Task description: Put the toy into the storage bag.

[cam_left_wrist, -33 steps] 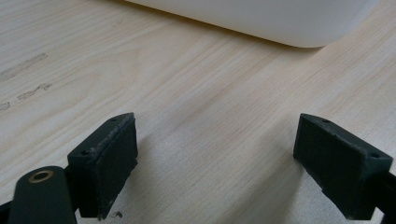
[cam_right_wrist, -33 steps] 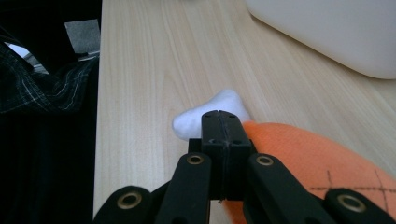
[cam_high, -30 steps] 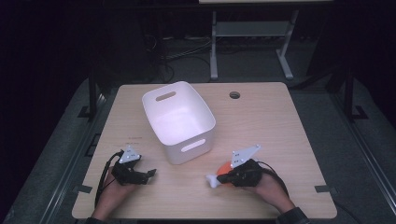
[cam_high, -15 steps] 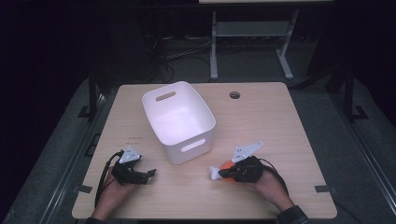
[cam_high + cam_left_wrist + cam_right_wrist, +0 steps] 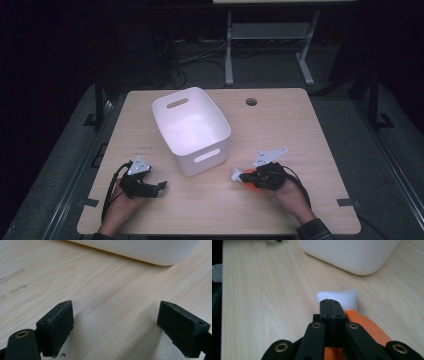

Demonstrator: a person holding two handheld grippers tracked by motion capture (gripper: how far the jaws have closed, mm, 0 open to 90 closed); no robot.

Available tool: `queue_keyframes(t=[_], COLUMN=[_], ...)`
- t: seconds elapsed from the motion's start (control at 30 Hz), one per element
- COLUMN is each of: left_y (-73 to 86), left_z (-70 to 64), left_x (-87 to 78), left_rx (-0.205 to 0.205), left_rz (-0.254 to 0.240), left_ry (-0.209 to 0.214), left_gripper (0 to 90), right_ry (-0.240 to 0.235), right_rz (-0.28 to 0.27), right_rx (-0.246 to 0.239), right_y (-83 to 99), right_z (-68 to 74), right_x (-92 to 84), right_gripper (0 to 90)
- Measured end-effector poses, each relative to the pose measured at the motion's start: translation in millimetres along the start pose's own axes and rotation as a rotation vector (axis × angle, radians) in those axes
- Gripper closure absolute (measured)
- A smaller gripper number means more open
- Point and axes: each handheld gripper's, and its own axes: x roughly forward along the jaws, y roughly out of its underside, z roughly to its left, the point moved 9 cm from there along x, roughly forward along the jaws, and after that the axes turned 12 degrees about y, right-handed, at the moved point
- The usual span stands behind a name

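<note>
The orange-and-white toy (image 5: 362, 322), shaped like a drumstick with a white knuckle end and an orange body, lies on the worktop (image 5: 300, 125) just under and beside the right gripper (image 5: 248, 178), near the front corner of the white bin (image 5: 192, 127). It looks light and somewhat soft, perhaps foam or plush, so it should lift with little effort and give a bit under pressure; its rounded orange body may roll or squirt sideways if pinched off-centre. The narrowing between the white knob and the orange part looks like the surest place to take hold, since the knob would stop it from slipping through. The right gripper's jaws are pressed together in the right gripper view, their tips meeting over the toy's white end, and whether they pinch any of the toy I cannot tell, since the jaws themselves cover that spot. The rear of the toy is cut off at the bottom of that view and hidden by the linkage. The left gripper (image 5: 115, 327) rests low over bare wood with its jaws spread wide and nothing between them. In the high view the toy is small and partly covered by the right hand (image 5: 292, 195).
</note>
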Motion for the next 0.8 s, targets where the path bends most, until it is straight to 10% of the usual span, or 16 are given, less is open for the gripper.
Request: queue_keyframes(t=[0.8], left_y=[0.1], left_z=[0.0], left_x=[0.0], left_rx=[0.001], left_rz=[0.001], left_ry=[0.0], left_gripper=[13.0], right_ry=[0.12], right_rz=[-0.019], right_rx=[0.11], right_y=[0.4], right_z=[-26.2], right_x=[-22.7], right_gripper=[86.1])
